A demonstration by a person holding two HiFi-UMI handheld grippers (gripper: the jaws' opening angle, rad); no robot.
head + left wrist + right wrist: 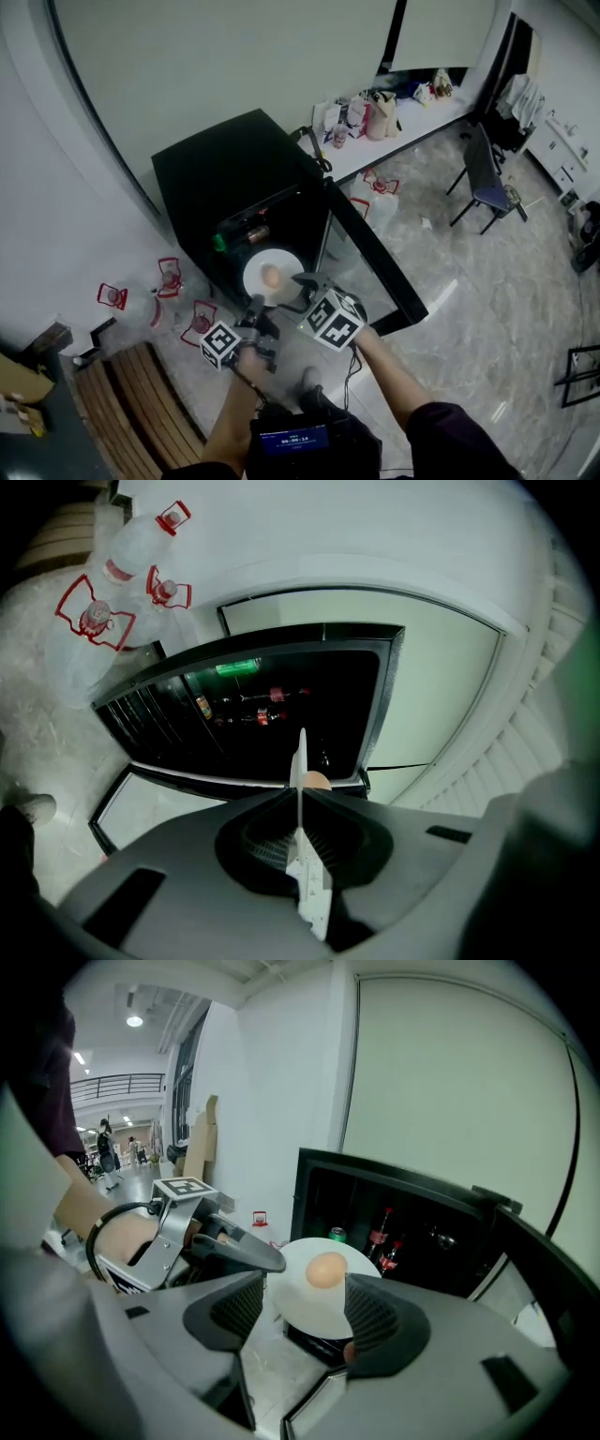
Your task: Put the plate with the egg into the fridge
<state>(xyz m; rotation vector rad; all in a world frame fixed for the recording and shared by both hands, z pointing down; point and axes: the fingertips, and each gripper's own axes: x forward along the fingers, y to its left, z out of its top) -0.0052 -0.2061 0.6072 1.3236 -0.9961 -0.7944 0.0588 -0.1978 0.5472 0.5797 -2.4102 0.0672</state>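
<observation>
A white plate [284, 262] with a brown egg [271, 276] on it hangs in front of the open black fridge [225, 178]. My left gripper [255, 305] is shut on the plate's near-left rim. In the left gripper view the plate [300, 757] shows edge-on between the closed jaws, the egg [318, 780] just beyond them. My right gripper [305, 281] stands open at the plate's near-right rim. In the right gripper view the plate [305, 1309] and egg [325, 1269] lie between and beyond its wide jaws, with no pad pressing on it.
The fridge door [375, 262] swings out to the right. Bottles and a green can [384, 1237] stand on the dark shelves inside. Large water bottles [141, 305] sit on the floor at the left, next to a wooden bench [141, 403]. A chair [483, 178] stands far right.
</observation>
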